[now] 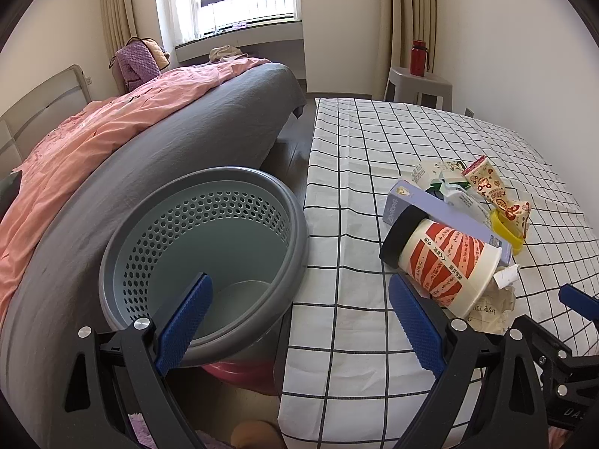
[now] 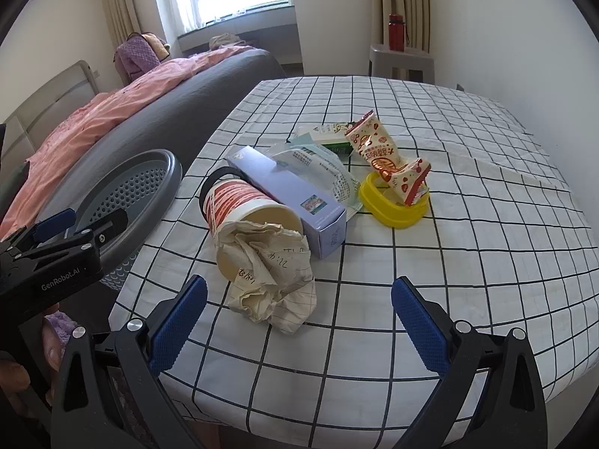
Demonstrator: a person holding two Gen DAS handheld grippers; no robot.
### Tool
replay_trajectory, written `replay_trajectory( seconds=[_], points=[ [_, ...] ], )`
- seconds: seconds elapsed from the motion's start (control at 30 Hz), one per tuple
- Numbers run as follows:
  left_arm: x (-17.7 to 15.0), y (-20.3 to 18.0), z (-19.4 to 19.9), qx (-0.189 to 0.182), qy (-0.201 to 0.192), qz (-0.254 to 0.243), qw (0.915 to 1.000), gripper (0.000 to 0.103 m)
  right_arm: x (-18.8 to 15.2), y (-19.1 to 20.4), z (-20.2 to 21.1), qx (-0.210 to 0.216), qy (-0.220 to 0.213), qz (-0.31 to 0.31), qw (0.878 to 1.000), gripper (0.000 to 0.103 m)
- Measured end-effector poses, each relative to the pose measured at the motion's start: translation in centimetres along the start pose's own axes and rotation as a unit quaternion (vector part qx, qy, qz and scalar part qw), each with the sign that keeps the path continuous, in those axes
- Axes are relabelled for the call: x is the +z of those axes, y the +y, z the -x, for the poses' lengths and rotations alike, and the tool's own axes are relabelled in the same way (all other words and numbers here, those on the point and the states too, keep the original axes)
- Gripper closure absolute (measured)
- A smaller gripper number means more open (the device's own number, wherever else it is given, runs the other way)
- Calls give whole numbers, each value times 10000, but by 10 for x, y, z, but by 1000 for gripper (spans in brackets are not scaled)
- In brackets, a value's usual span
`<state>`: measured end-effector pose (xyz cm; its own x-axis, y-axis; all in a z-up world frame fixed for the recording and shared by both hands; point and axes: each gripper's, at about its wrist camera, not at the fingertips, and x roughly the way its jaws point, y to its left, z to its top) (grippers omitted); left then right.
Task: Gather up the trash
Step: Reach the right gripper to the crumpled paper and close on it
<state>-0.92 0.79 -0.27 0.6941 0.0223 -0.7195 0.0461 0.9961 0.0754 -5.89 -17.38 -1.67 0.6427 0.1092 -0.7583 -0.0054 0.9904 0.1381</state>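
A grey perforated bin (image 1: 204, 258) stood wedged between the bed (image 1: 179, 138) and the checked-cloth desk (image 1: 374, 142), on which the trash lay heaped: a tipped red-and-white cup (image 2: 239, 205) spilling crumpled paper (image 2: 273, 280), touching a lilac box (image 2: 288, 187), with a snack wrapper (image 2: 385, 157) draped over a yellow ring (image 2: 393, 205) just beside. The left tool (image 1: 299, 325) hung spread wide and empty, one finger before the bin and the other at the cup. The right tool (image 2: 299, 321) was likewise spread, holding nothing, low over the desk edge near the paper.
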Motion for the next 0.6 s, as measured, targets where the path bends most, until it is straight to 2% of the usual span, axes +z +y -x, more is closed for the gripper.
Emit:
replay_trajectory(
  seconds=[0.1, 0.33, 0.43, 0.53, 0.6],
  points=[
    [0, 4, -1, 23, 17, 49, 10000, 12, 1, 2, -11, 148, 164, -31, 9998, 6],
    [0, 11, -1, -9, 23, 136, 9999, 12, 5, 6, -31, 150, 317, -20, 9994, 9],
    [0, 13, 0, -38, 30, 164, 9999, 12, 5, 7, -39, 177, 445, -31, 9988, 20],
    [0, 15, -1, -57, 25, 194, 9998, 12, 4, 9, -45, 224, 513, -11, 9984, 25],
    [1, 15, -1, -65, 27, 206, 9998, 12, 2, 11, -45, 214, 521, 47, 9984, 36]
  ],
)
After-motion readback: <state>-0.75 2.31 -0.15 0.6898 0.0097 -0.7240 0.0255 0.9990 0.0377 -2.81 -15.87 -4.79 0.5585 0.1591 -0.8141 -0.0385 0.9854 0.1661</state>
